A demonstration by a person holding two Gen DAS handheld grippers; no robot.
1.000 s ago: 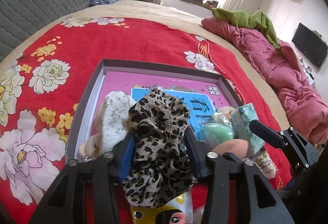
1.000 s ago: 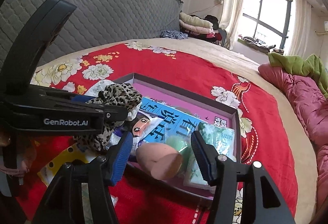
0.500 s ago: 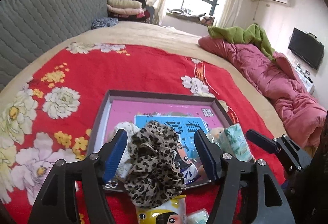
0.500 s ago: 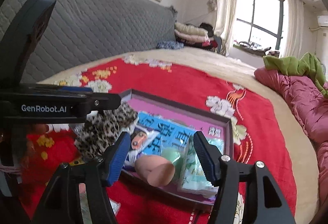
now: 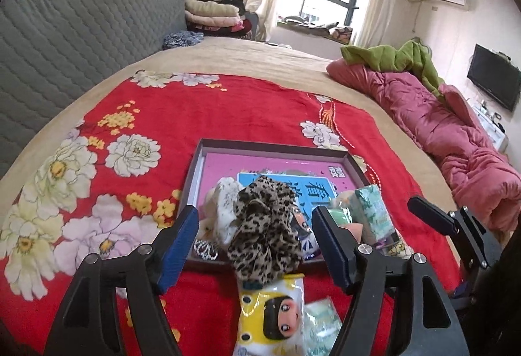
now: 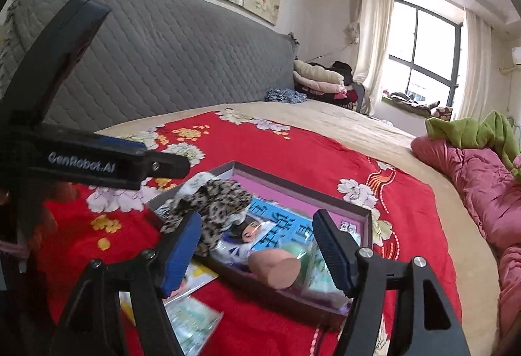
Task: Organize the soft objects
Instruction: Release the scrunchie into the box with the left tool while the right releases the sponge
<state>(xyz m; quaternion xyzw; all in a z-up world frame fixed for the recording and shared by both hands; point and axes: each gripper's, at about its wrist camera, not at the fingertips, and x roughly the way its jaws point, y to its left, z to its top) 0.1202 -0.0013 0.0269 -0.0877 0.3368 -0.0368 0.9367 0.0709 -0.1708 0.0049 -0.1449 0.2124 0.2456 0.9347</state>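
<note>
While the leopard-print scrunchie (image 5: 265, 227) lies slumped over the near rim of the shallow box (image 5: 273, 146) on the red floral bedspread (image 5: 208, 115), it sits straight ahead of the left gripper (image 5: 255, 245), whose fingers are opening wide around nothing. Its long axis runs away from the camera. The right gripper (image 6: 257, 247) is likewise opening and empty, with the peach sponge (image 6: 276, 268) lying ahead between its fingers inside the box. Only the left view shows the yellow doll-print packet (image 5: 272, 317) outside the box; the right view alone shows the sponge whole.
</note>
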